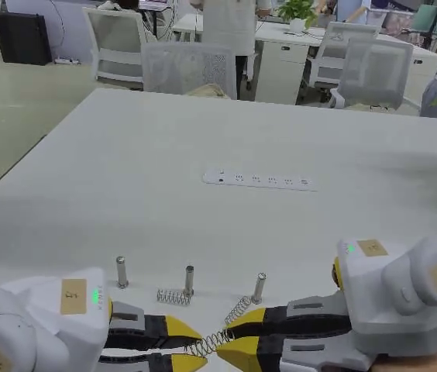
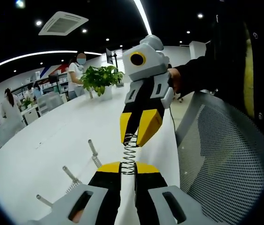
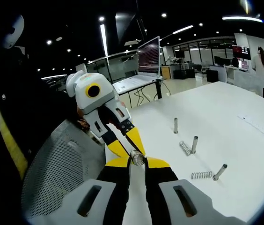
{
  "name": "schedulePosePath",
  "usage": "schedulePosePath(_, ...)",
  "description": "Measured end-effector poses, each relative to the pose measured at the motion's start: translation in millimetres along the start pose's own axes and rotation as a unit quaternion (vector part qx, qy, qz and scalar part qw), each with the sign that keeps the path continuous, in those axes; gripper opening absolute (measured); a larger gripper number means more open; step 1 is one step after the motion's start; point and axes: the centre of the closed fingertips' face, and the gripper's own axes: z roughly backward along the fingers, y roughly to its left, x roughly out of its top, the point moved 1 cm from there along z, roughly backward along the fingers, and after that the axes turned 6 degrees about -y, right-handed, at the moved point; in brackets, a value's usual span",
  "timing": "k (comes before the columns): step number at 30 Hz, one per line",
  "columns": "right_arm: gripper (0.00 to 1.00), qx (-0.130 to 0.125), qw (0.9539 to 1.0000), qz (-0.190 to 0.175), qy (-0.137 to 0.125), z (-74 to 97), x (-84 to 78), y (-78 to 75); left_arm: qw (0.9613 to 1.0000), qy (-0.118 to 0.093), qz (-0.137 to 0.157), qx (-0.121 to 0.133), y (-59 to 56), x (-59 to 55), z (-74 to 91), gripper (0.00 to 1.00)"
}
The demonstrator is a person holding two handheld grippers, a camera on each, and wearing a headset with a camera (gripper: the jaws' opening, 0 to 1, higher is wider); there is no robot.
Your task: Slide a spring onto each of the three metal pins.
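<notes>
Our left tongs (image 2: pixel 128 167) and right tongs (image 3: pixel 137 161) each pinch one end of a spring (image 1: pixel 209 342), held nearer us than the middle pin (image 1: pixel 189 279). We'd best free one end, then line the coil's bore over a pin tip.

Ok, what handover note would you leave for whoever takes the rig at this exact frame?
Left gripper: shut on one end of the held spring. Right gripper: shut on its other end.
Left pin, middle pin and right pin stand upright on the table, all bare.
A second spring lies by the middle pin's base, a third spring by the right pin's.
Done: nothing seated yet. Left: all three springs onto the pins.
</notes>
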Motion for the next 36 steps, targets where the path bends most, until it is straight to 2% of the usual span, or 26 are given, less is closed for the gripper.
schedulePosePath(6,0.09,0.007,0.9996,0.016,0.024,-1.2,0.9,-0.7,1.0,-0.001,-0.002,0.0,-0.5,0.7,-0.3,0.02)
schedulePosePath(9,0.09,0.01,0.9984,0.029,0.047,-3.4,-2.0,-1.1,1.0,-0.003,-0.003,0.0,-0.7,1.5,-0.3,0.02)
schedulePosePath(13,0.09,0.016,0.9973,0.041,0.059,-7.3,-1.5,-0.1,1.0,-0.002,-0.004,0.003,-0.1,1.3,-0.3,0.02)
schedulePosePath(15,0.09,0.016,0.9968,0.047,0.063,-8.8,-1.6,-1.3,1.0,-0.007,-0.002,0.003,0.0,3.3,-0.2,0.02)
schedulePosePath(23,0.09,0.026,0.9946,0.059,0.081,-12.5,-1.6,0.3,1.0,-0.006,-0.004,0.006,1.5,3.2,0.7,0.02)
schedulePosePath(27,0.09,0.03,0.9939,0.06,0.087,-13.2,-2.4,1.4,0.9998,-0.017,-0.005,0.003,-0.6,8.7,-0.8,0.02)
schedulePosePath(36,0.09,0.031,0.9926,0.067,0.097,-12.8,-5.2,2.9,0.9999,-0.012,-0.004,-0.003,-3.0,6.7,-2.2,0.02)
